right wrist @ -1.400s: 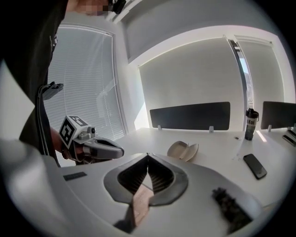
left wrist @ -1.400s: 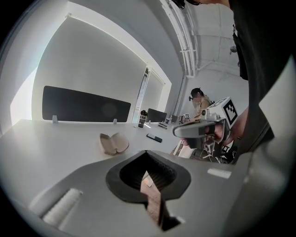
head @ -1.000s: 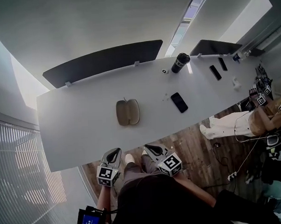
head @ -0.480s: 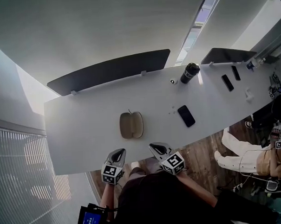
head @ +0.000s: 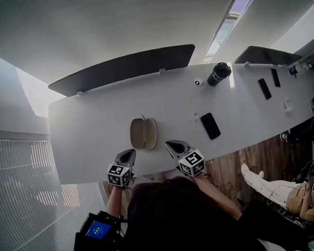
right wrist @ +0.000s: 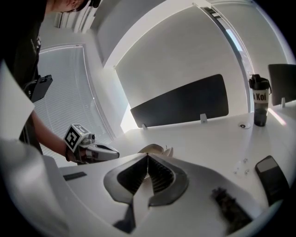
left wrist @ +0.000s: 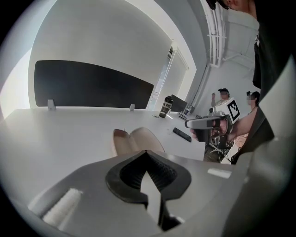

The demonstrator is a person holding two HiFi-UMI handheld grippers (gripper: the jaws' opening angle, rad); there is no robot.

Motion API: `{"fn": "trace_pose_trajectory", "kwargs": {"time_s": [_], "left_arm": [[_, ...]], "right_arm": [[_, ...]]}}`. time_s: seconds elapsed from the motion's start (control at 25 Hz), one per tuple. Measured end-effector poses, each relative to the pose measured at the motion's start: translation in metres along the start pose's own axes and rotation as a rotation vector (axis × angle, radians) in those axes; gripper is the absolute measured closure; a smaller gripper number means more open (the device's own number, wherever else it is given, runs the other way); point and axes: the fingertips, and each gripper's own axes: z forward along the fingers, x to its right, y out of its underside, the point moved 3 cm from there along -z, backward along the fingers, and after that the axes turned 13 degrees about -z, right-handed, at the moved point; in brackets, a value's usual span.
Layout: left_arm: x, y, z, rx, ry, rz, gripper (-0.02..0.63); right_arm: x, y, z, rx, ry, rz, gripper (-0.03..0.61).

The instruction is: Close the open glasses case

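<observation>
The tan, oval, soft-shelled glasses case [head: 143, 133] is lying splayed open, both halves flat, on the long white surface [head: 94, 125], near its front edge and straight ahead of the person. The left hand-held gripper [head: 128, 153] and the right hand-held gripper [head: 171, 144] are hovering at that edge, one to each side of the case and touching nothing, each with its jaws pressed together and empty. Flanking it this way is probably preparing one to steady a half while the other folds the opposite half over. A black smartphone [head: 210, 126] is lying further right, clear of the work.
</observation>
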Motion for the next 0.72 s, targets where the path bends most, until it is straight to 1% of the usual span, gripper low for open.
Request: {"fn": "trace_pose_trajectory", "kwargs": {"time_s": [0.16, 0.36, 0.56, 0.72], "left_arm": [[-0.012, -0.003, 0.020, -0.023, 0.024, -0.037, 0.607], [-0.023, -0.005, 0.036, -0.045, 0.092, -0.052, 0.607], [-0.036, 0.000, 0.045, -0.058, 0.115, -0.093, 0.607], [-0.052, 0.004, 0.049, -0.095, 0.126, -0.124, 0.607]], "right_arm": [[0.009, 0.006, 0.008, -0.047, 0.034, 0.018, 0.571], [0.004, 0.007, 0.021, -0.096, 0.064, 0.044, 0.571], [0.004, 0.009, 0.030, -0.133, 0.089, 0.034, 0.571], [0.010, 0.014, 0.044, -0.158, 0.125, 0.065, 0.571]]}}
